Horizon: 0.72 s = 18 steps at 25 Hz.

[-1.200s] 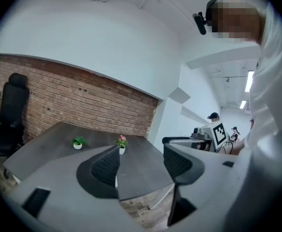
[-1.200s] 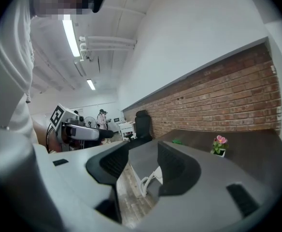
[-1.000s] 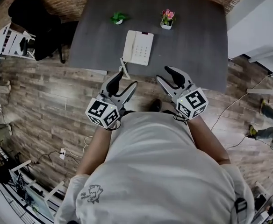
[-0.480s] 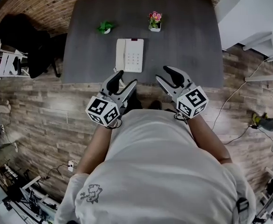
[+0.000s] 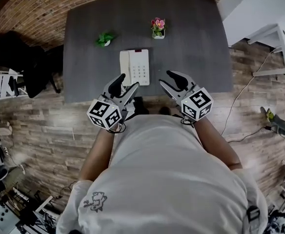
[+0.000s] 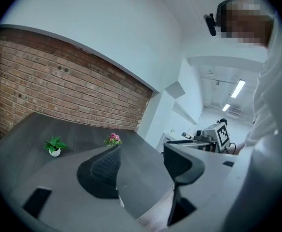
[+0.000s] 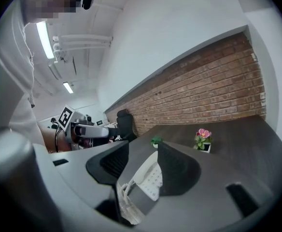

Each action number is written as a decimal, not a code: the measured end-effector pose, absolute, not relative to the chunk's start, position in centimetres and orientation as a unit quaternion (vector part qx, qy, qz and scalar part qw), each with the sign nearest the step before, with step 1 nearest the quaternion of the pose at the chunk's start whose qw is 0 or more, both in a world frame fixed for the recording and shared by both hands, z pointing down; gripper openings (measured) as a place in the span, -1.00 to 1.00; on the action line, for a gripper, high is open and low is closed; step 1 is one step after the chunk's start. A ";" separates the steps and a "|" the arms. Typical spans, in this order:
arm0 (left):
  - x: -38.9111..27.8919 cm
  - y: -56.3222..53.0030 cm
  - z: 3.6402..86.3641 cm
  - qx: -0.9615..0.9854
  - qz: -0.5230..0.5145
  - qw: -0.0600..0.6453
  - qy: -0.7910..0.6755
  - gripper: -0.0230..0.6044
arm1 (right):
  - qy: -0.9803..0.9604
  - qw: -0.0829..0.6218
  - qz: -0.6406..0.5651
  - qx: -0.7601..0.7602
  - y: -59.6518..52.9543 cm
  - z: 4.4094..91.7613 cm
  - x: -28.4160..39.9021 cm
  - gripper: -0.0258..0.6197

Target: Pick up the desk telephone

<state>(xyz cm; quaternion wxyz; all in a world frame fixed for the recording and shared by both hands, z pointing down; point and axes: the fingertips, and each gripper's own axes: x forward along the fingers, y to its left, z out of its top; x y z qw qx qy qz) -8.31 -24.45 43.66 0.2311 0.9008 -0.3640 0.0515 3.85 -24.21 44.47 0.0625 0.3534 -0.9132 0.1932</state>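
Observation:
A white desk telephone lies flat on the dark grey table, near its front edge. My left gripper hovers open just short of the phone's near left corner. My right gripper is open too, to the right of the phone and apart from it. In the right gripper view the telephone and its coiled cord show beyond the gap of my right gripper, untouched. Nothing but bare table shows between the jaws of my left gripper.
A small green plant and a pink flower pot stand behind the phone. A black office chair is left of the table, white furniture to the right. A brick wall runs behind. Cables lie on the wooden floor.
Both grippers have come forward to the table's front edge, and the phone now lies just ahead of them. Their jaws have stayed spread.

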 end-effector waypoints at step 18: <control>-13.1 -30.7 51.3 0.888 0.079 0.317 -0.323 -0.01 | -0.883 0.118 0.263 0.370 -29.6 51.2 1.2 -0.33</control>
